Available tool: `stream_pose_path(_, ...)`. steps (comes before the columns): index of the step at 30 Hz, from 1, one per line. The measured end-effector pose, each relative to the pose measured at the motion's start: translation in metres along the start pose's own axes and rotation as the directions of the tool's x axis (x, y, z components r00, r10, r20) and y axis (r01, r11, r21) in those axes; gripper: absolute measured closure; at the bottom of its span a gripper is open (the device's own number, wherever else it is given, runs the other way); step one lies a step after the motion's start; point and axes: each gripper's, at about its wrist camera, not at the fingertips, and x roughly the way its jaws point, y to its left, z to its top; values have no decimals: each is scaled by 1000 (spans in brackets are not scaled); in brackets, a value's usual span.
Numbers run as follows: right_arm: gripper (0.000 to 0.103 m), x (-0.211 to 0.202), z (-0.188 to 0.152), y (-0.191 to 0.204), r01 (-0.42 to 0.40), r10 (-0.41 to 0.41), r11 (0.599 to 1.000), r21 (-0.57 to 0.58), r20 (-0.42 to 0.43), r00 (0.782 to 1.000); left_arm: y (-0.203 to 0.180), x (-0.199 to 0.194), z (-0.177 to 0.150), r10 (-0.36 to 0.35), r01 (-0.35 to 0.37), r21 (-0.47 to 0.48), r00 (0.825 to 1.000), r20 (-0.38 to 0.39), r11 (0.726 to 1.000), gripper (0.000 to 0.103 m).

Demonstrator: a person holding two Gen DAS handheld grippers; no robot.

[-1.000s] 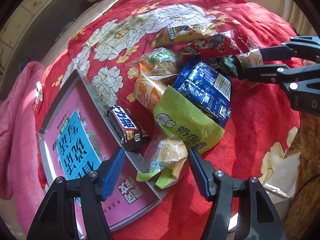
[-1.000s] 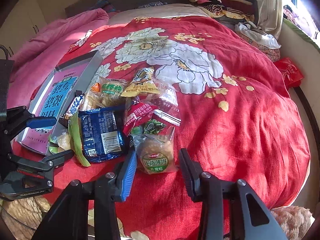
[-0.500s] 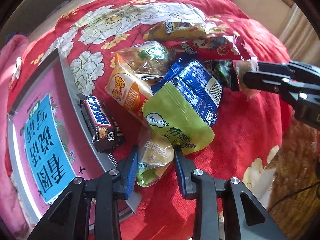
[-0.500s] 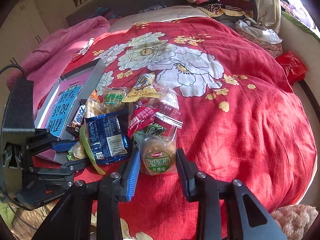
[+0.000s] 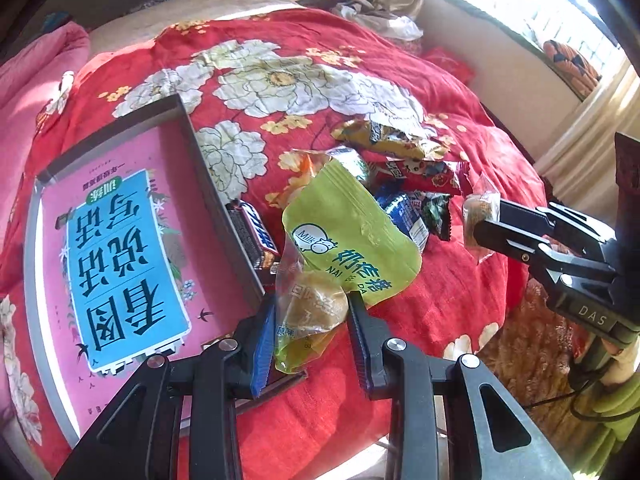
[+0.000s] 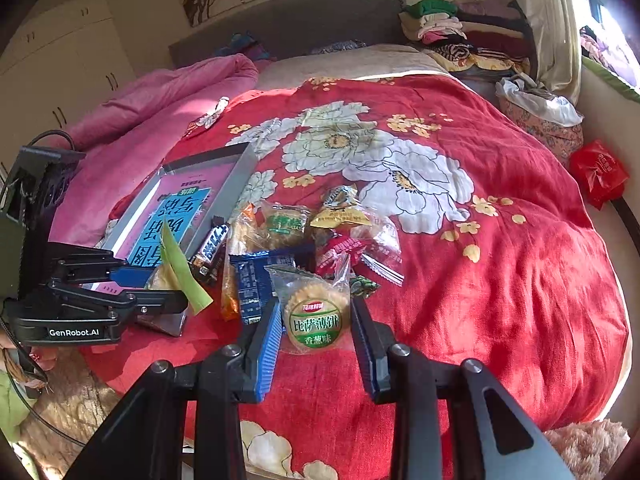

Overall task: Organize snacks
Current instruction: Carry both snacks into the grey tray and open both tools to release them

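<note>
Left wrist view: since 1 s ago my left claw (image 5: pixel 312 332) has closed on the clear-wrapped bun (image 5: pixel 314 308) and lifted it, the green pouch (image 5: pixel 348 236) tilting up at 12 o'clock, the tray (image 5: pixel 208 168) at 10. My right claw (image 6: pixel 314 332) now pinches the round cracker pack (image 6: pixel 316 316), raised above the red quilt (image 6: pixel 500 272).

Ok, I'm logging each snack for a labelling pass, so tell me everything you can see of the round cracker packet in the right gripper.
The cracker packet is a clear, crinkly plastic wrapper holding a round, pale, scallop-edged cracker. A green and white round label with a small red logo covers its lower half. It stands nearly upright, label facing the camera, pinched at both sides by the right gripper. Its loose top edge rises in front of the blue packet. In the left wrist view it seems lifted clear of the red blanket.
</note>
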Motion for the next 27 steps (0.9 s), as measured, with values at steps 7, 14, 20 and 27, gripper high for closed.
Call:
stream_pose_path(7, 68, 1, 11, 31, -59, 60, 997, -58, 20, 998, 43, -27, -11, 39, -34, -108, 998, 49, 994, 68)
stream_pose_path(14, 68, 16, 26, 86, -157, 160, 975, -158, 3, 987, 93, -43, -31, 102, -83, -235, 993, 67, 968, 68)
stream_pose_path(20, 68, 43, 32, 137, -244, 239, 942, -229, -50, 970, 121, -46, -50, 138, -117, -297, 989, 50, 948, 68)
stream_pose_path(27, 68, 66, 26, 167, -242, 225, 927, -285, -93, 970, 134, -32, -60, 135, -122, -332, 991, 15, 935, 68)
